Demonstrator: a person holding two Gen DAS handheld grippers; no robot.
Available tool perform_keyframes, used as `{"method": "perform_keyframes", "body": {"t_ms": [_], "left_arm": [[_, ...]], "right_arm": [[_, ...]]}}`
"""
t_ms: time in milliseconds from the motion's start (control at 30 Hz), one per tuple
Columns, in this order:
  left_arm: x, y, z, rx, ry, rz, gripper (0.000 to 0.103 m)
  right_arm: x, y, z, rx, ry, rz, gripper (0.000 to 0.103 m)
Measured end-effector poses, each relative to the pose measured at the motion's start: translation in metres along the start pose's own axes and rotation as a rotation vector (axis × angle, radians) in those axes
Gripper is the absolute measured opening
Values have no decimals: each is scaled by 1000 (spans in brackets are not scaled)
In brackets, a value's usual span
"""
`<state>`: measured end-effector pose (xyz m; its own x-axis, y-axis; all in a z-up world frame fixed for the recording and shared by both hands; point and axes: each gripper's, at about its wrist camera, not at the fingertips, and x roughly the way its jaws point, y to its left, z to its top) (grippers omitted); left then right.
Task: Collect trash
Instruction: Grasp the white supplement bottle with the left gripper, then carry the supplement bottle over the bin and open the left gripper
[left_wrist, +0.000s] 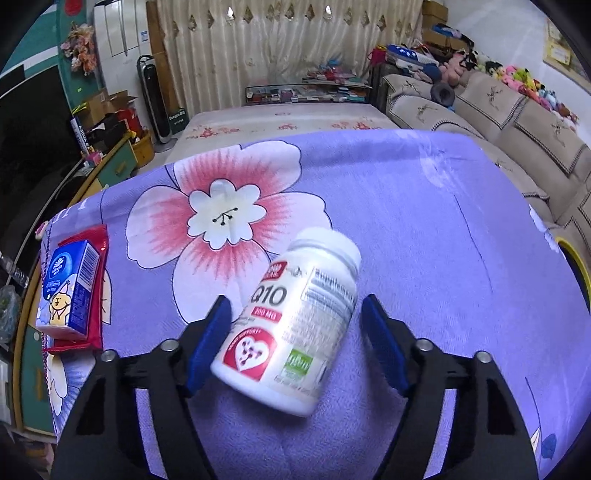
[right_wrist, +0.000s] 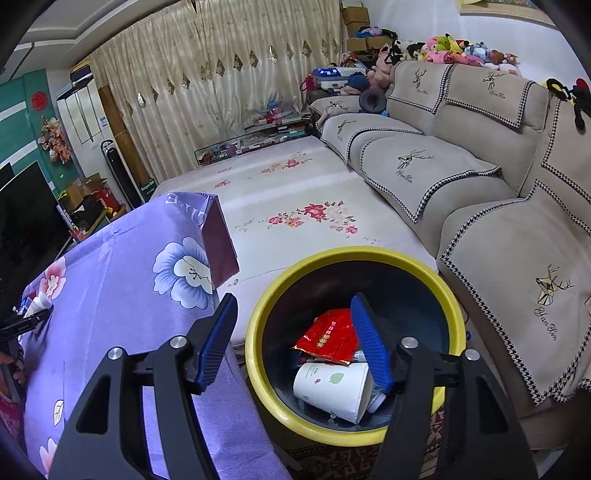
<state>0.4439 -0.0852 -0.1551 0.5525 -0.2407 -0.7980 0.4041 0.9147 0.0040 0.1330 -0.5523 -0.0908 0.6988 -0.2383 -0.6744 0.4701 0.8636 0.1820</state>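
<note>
A white Q10 supplement bottle (left_wrist: 295, 317) lies on its side on the purple flowered tablecloth (left_wrist: 406, 221). My left gripper (left_wrist: 295, 314) is open, its blue pads on either side of the bottle; the left pad is close to or touching it, the right pad is apart. A blue carton (left_wrist: 72, 288) rests on a red packet (left_wrist: 96, 295) at the table's left edge. My right gripper (right_wrist: 293, 325) is open and empty above a yellow-rimmed bin (right_wrist: 258, 325) that holds a red wrapper (right_wrist: 328, 336) and a white paper cup (right_wrist: 332, 387).
The bin stands on the floor right of the table (right_wrist: 110, 295). A beige sofa (right_wrist: 480, 184) runs along the right. A floral mattress (right_wrist: 295, 206) lies beyond the table. A TV and cabinet (left_wrist: 29, 147) stand at the left.
</note>
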Motion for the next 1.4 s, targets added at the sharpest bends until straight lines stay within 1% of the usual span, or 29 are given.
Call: {"method": "perform_keyframes", "body": {"t_ms": [33, 200, 267, 433, 667, 867, 1000, 1100, 1233, 1300, 1333, 1400], "left_arm": [[1, 0, 0, -3, 5, -6, 60], [1, -4, 1, -1, 1, 6, 50], [0, -5, 0, -6, -1, -6, 49], [-11, -14, -4, -2, -9, -6, 47], [-58, -54, -11, 39, -79, -20, 47], [-100, -109, -10, 79, -133, -78, 47], [-126, -155, -5, 122, -154, -142, 47], [-140, -193, -1, 161, -164, -204, 47], [-154, -256, 4, 236, -172, -302, 47], [-155, -285, 6, 270, -161, -346, 47], [-155, -305, 7, 296, -150, -373, 47], [-152, -336, 6, 332, -135, -400, 47]], "right_arm": [[1, 1, -1, -1, 1, 1, 61], [0, 1, -2, -1, 3, 7, 61], [-2, 1, -4, -1, 2, 9, 61], [-10, -2, -6, 0, -7, 14, 61], [-24, -10, -10, 15, -27, 26, 61], [-37, -24, -16, 31, -41, 32, 61], [-49, -40, -19, 52, -63, 26, 61], [-59, -58, -23, 76, -81, 15, 61], [-68, -83, -29, 104, -94, -23, 61], [-73, -95, -33, 117, -101, -40, 61], [-77, -104, -34, 128, -108, -50, 61], [-83, -117, -35, 141, -120, -67, 61]]}}
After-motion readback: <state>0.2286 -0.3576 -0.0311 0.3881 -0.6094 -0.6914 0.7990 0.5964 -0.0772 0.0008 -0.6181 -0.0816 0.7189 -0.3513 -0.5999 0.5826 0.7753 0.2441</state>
